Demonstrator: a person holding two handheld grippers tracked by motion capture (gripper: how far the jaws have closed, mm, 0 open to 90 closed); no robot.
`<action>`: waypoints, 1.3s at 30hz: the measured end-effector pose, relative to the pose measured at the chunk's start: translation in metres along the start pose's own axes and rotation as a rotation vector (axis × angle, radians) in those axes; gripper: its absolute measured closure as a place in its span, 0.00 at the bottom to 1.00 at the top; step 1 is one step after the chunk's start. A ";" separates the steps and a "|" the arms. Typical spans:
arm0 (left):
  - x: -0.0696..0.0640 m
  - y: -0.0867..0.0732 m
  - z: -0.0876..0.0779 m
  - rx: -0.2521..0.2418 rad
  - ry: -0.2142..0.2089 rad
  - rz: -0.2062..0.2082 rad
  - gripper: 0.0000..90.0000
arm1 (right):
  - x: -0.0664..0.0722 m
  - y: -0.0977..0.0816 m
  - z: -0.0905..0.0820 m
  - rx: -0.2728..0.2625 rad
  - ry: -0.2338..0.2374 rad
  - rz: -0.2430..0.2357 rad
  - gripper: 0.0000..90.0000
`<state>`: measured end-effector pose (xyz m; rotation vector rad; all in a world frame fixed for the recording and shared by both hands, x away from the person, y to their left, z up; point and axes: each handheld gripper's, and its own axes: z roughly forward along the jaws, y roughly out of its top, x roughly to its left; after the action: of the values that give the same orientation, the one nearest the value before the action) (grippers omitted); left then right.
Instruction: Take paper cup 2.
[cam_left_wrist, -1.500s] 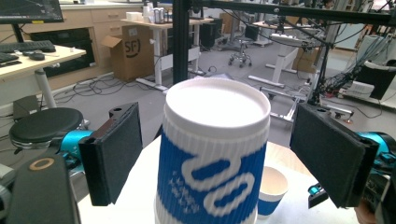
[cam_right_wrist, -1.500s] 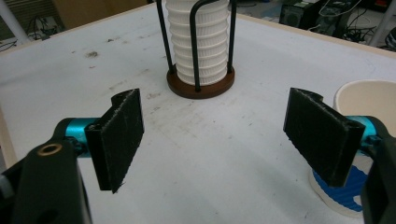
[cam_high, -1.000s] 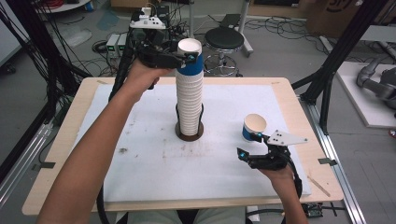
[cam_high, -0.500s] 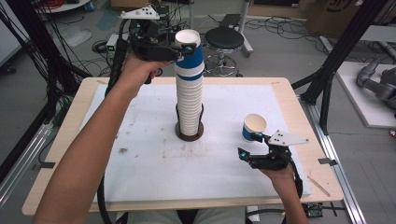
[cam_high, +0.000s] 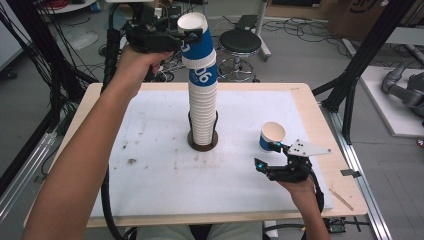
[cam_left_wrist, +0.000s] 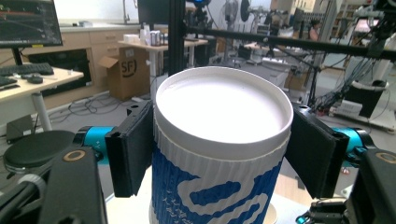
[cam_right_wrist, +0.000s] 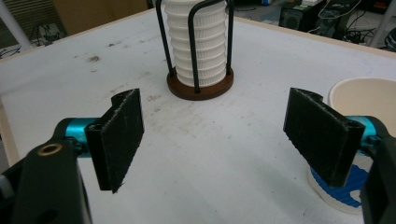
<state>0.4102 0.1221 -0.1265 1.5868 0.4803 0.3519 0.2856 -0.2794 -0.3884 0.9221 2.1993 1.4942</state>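
Note:
A tall stack of white ribbed paper cups (cam_high: 202, 107) stands in a wire holder with a brown base (cam_high: 190, 142) at mid table. My left gripper (cam_high: 192, 35) reaches in from the left at the top, and its jaws have just been closing on the top blue-and-white cup (cam_high: 196, 42). Both pads (cam_left_wrist: 133, 149) press its sides below the rim (cam_left_wrist: 219, 140). A single cup (cam_high: 271, 136) stands upright at the right. Just in front of it, my right gripper (cam_high: 266, 154) is open above the mat with nothing between its jaws (cam_right_wrist: 219, 135). That cup (cam_right_wrist: 359, 98) sits beside its right jaw.
A white mat (cam_high: 150, 165) covers the wooden table (cam_high: 320, 115). The holder's black wire uprights (cam_right_wrist: 194, 51) rise around the lower cups. A stool (cam_high: 240, 42), cables and black frame posts (cam_high: 350, 85) stand beyond the table's far edge.
My left gripper has risen with the top cup, drawing it up off the stack and showing the blue cup beneath. The right gripper and the single cup have stayed put.

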 end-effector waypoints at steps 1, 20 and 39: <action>0.000 0.001 -0.002 -0.005 0.001 0.001 0.32 | 0.000 0.000 0.000 0.000 -0.001 0.000 0.23; 0.012 -0.003 -0.065 -0.088 0.013 -0.011 0.32 | 0.001 -0.001 0.002 0.003 0.003 -0.001 0.23; 0.019 -0.075 -0.106 -0.028 0.019 -0.005 0.32 | 0.003 -0.004 0.007 0.012 0.001 -0.018 0.23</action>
<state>0.3665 0.2256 -0.1942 1.5560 0.4917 0.3690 0.2857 -0.2736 -0.3943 0.9036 2.2131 1.4755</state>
